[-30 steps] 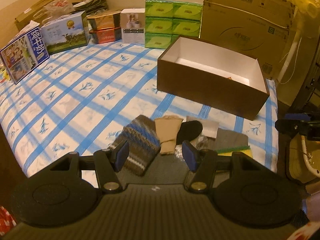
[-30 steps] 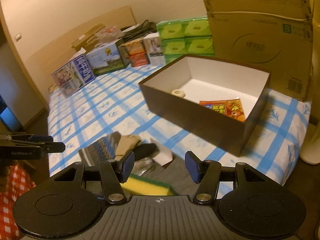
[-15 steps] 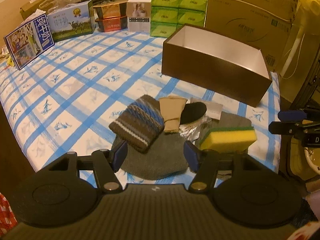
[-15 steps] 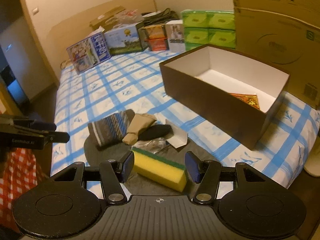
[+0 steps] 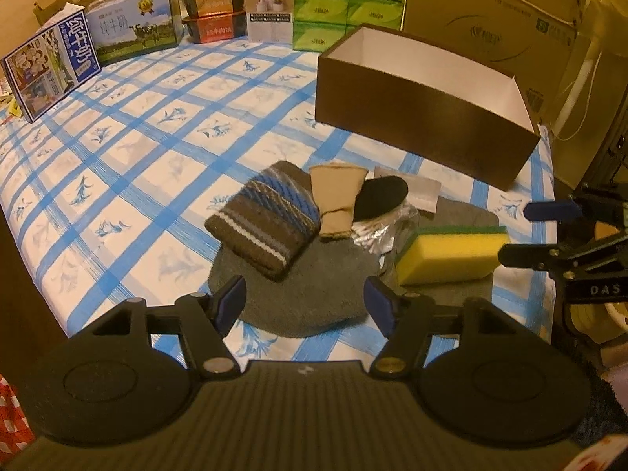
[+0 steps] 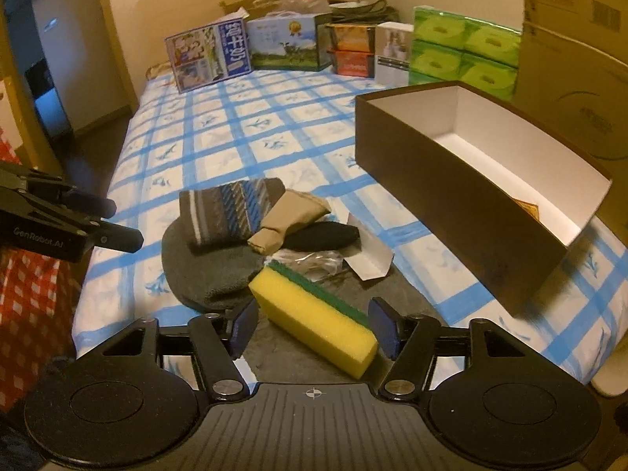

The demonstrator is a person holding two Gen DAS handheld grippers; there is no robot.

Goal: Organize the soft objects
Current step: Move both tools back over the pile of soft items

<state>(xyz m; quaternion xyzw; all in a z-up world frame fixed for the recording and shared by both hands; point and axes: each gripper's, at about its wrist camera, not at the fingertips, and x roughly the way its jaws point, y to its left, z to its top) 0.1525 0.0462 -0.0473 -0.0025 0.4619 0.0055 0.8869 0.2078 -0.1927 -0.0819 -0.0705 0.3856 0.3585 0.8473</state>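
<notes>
Several soft things lie heaped at the bed's near edge: a striped knit (image 5: 271, 221), a tan sock (image 5: 335, 200), a black sock (image 5: 378, 198) and a yellow sponge (image 6: 314, 324) on a grey cloth (image 5: 310, 290). Both the left claw (image 5: 304, 306) and the right claw (image 6: 312, 327) stand wide and empty, the right one straddling the sponge. A shallow pinch could squeeze the sponge out sideways or drag the cloth along, and a short carry could clip the brown box (image 6: 451, 192).
</notes>
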